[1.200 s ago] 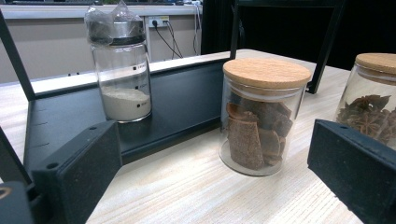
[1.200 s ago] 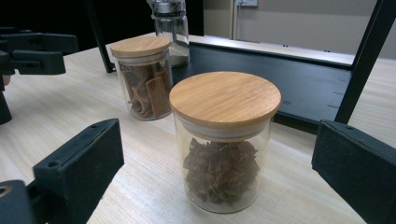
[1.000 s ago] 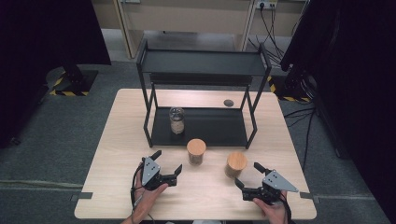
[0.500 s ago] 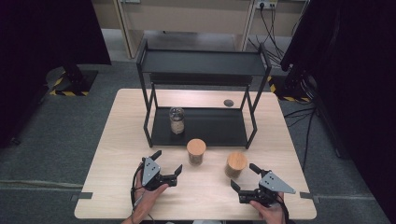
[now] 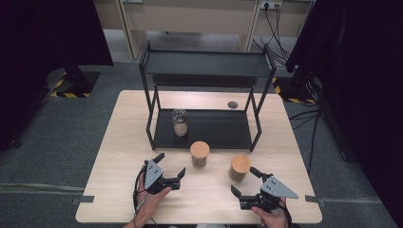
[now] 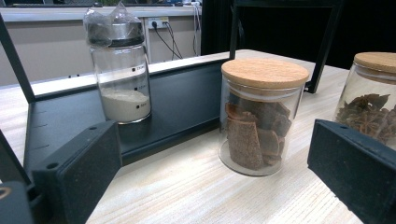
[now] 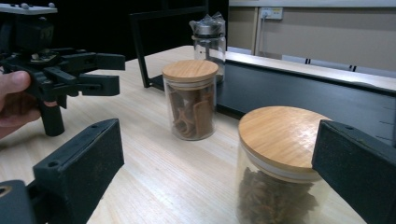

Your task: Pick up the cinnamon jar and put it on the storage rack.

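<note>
Wooden lids cap two glass jars on the pale table (image 5: 119, 142). The star anise jar (image 5: 240, 167) stands at about 11 o'clock from the right gripper (image 5: 247, 187), just beyond its jaws, which are spread wide with nothing between them; in the right gripper view this jar (image 7: 280, 168) sits near the wide-apart jaws, toward the right-hand one. The cinnamon jar (image 5: 199, 154) stands at roughly 1 o'clock from the left gripper (image 5: 169, 165), near it but apart, and the left gripper's jaws also stand spread and empty. In the left gripper view the cinnamon jar (image 6: 262, 120) rises between the two black jaws, farther off. Behind both jars, at 12 o'clock on the table, a black two-tier rack (image 5: 209, 64) holds a clear powder jar (image 5: 179, 122) upright on its lower shelf, left of centre.
</note>
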